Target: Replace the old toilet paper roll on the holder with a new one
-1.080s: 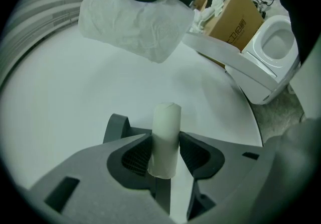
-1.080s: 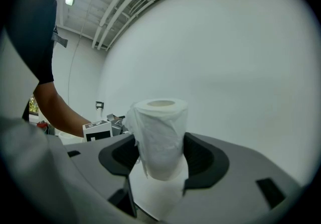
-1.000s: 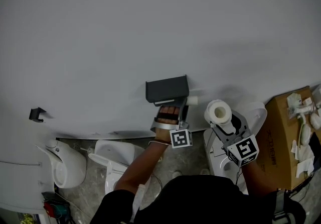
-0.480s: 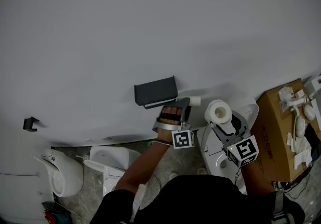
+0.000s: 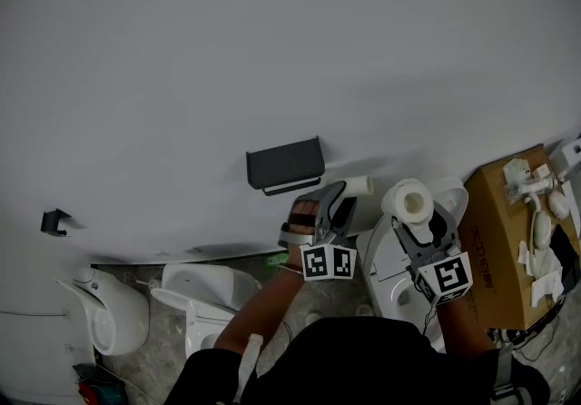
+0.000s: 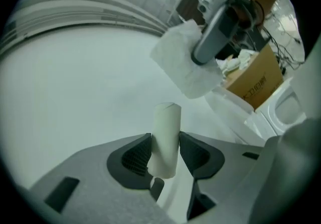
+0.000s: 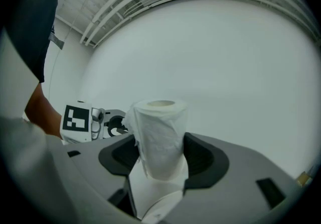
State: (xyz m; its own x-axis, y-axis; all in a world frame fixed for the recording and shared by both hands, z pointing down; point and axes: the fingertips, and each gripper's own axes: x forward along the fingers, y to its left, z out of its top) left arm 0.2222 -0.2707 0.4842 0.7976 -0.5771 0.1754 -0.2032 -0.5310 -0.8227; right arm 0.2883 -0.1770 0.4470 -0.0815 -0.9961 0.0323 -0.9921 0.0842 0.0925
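Half is judged done: the old tube point(image 6: 166, 127) is clamped in the left gripper point(image 6: 165, 150) at 4 o'clock of the bare holder point(image 5: 284, 164); the new roll point(image 7: 159, 127), clasped in the right gripper point(image 7: 160, 153), is not yet mounted.

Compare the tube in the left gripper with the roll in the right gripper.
The tube is a bare, smooth core; the roll is wound with crinkled paper and has a loose edge. The tube is slim; the roll is much fatter. Shared: both are pale cylinders, the tube clamped in the left gripper and the roll in the right gripper, and neither is on the holder.
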